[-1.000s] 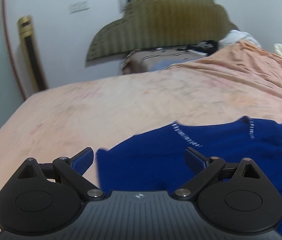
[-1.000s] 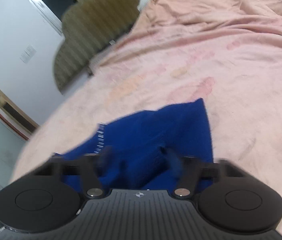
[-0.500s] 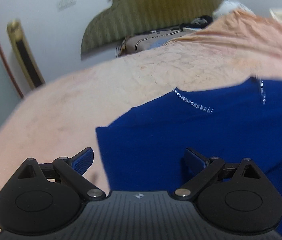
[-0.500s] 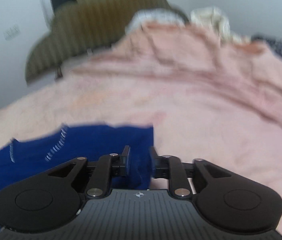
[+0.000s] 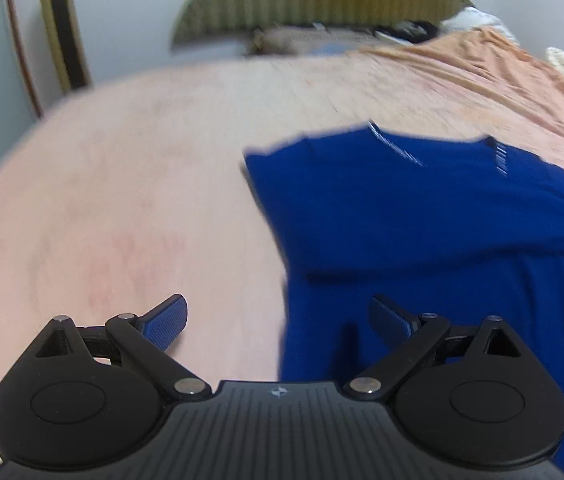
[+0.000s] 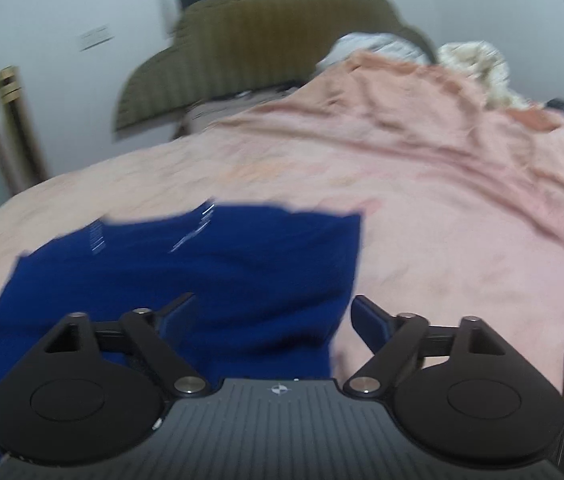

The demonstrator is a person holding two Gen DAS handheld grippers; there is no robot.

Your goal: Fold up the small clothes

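1. Between the jaws of the left gripper [image 5: 278, 322], spread wide and holding nothing: bare bedspread [image 5: 130, 200] under the left pad, blue shirt [image 5: 421, 220] under the right pad, with the shirt's left edge running forward about midway through the gap.
2. Ahead and right of those jaws: most of the shirt, spread flat, long axis across the view, collar trim at the far edge.
3. Between the jaws of the right gripper [image 6: 274, 318], just opened wide and pressing nothing: shirt [image 6: 202, 272] under the left pad, bedspread [image 6: 441, 220] under the right, right edge between the pads.
4. Judged equally near: left gripper over the left edge, right gripper over the right.
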